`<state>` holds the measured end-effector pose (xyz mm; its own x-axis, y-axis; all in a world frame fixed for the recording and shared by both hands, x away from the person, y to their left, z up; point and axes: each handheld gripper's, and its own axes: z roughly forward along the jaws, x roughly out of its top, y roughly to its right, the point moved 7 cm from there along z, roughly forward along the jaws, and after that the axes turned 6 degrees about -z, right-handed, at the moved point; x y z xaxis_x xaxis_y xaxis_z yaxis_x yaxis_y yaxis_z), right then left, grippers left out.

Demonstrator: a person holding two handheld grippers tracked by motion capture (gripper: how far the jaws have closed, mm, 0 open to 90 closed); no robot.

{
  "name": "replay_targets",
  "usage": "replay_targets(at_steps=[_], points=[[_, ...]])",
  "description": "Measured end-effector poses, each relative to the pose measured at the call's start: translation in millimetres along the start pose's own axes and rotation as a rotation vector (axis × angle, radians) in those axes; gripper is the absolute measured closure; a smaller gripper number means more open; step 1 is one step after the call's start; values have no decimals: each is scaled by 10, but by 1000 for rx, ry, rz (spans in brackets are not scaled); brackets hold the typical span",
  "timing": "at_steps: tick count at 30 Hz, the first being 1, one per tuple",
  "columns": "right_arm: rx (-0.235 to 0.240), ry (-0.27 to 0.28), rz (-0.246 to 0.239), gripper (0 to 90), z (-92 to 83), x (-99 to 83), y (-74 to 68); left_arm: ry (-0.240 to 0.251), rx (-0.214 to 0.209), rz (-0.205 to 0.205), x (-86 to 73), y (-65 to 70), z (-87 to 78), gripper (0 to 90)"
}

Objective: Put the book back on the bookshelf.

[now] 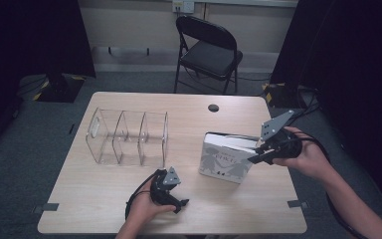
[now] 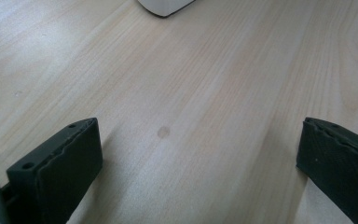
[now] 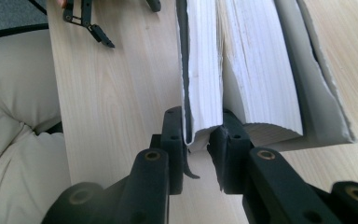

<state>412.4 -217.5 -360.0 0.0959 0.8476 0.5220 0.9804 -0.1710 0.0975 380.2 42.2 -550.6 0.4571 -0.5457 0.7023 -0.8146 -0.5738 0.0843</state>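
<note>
Right gripper [image 1: 252,158]: held in the person's right hand [image 1: 306,155] at the right side of the table [image 1: 104,199], jaws clamped on the front cover and a wad of pages of the book [image 1: 226,162]. In the right gripper view the two black jaws pinch that section [image 3: 200,93] at its lower corner, while the rest of the page block [image 3: 261,70] and the back cover splay off to the right.

Book: white, with grey figures on its cover, standing tilted on the right half of the table, partly opened, well apart from the organizer.

Left gripper [image 1: 181,203]: resting near the table's front edge in the left hand [image 1: 146,209], jaws wide apart over bare wood, nothing between them; a corner of the book [image 2: 165,7] lies ahead of it.

Clear organizer [image 1: 129,137]: three compartments, left half of the table.

Folding chair [image 1: 209,50]: black, beyond the far edge.
</note>
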Motion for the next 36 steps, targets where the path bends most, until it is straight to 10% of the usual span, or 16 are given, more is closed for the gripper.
replay_targets(at_steps=[18,36], points=[[10,11,31,756,10,-19,98,-131,3,-10,197,-9,-13,191],[17,-3,33,752,6,-17,110,-122,-46,-14,808,-85,-117,193]])
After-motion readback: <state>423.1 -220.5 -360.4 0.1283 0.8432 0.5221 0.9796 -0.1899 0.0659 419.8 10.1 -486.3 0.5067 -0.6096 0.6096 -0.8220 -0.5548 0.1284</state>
